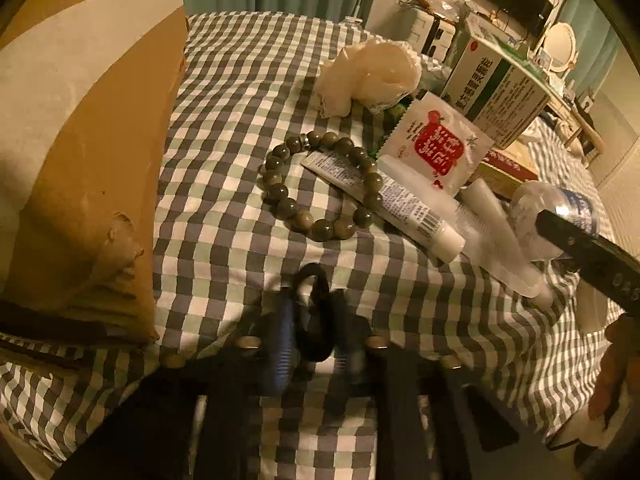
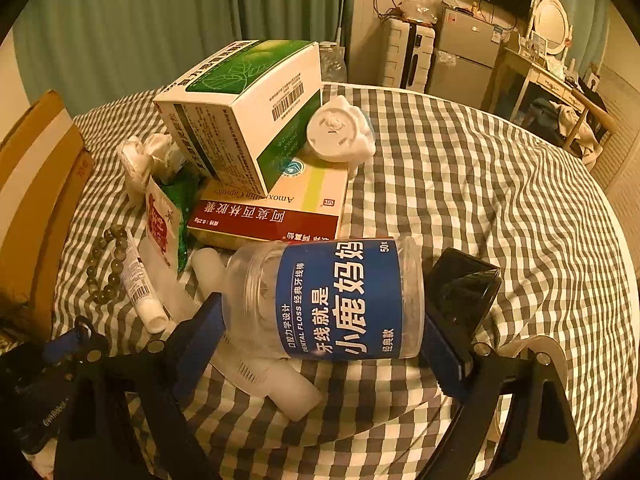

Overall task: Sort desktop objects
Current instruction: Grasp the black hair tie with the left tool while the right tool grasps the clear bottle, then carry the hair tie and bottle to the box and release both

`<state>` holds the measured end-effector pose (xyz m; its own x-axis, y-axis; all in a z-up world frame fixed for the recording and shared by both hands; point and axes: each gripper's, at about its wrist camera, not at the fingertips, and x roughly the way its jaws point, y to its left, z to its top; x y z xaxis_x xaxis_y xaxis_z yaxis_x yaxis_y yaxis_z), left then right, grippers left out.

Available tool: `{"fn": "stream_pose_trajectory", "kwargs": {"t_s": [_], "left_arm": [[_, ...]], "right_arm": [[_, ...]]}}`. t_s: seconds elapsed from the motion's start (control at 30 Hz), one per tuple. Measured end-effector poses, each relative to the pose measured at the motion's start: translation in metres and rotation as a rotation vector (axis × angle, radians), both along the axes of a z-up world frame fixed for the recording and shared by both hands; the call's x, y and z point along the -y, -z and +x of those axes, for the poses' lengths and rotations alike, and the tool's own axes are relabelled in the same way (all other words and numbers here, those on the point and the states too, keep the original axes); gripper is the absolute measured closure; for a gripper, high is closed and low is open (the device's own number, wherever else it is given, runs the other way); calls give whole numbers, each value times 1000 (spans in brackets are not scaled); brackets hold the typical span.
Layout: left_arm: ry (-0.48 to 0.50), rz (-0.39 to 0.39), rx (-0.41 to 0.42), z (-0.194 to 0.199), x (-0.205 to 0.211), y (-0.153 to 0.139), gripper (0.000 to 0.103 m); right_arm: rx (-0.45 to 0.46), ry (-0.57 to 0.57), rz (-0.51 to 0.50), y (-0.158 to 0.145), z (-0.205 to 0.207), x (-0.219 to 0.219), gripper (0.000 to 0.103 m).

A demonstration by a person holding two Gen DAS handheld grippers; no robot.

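On the checked cloth, my left gripper is shut on a black hair tie; the loop stands up between the blue pads. Beyond it lie a bead bracelet and a white tube. My right gripper is open wide around a clear dental floss jar with a blue label. The jar lies on its side. One pad stands close to each end of it, and I see no firm press.
A cardboard box walls off the left. Behind the jar are stacked a green-white carton and a red medicine box, with a white round plastic piece, a red-printed sachet and crumpled white wrap. A glossy black flat object lies by the right finger.
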<state>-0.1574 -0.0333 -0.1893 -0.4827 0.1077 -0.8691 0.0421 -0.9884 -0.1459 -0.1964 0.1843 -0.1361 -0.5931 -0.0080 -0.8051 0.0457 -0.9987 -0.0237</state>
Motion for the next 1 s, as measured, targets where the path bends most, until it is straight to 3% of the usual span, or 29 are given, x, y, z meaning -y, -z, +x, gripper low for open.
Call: {"fn": "stream_pose_trajectory", "kwargs": {"t_s": [0.1,0.37,0.8,1.0], "left_arm": [[-1,31,-9,3,5,-4,98],[44,17,-35,19,0,-19,98],[89,12,-130,54,-13,-51,98],[101,38,-186,69,-6,-85,98]], "right_arm": [[-5,11,-19,-1,5,-3,12],[21,42,-144,-10,29,-14,13],[-16,28,-160,-35,77,-5,13],[-66,-1,-149,-64,105,12,13]]}}
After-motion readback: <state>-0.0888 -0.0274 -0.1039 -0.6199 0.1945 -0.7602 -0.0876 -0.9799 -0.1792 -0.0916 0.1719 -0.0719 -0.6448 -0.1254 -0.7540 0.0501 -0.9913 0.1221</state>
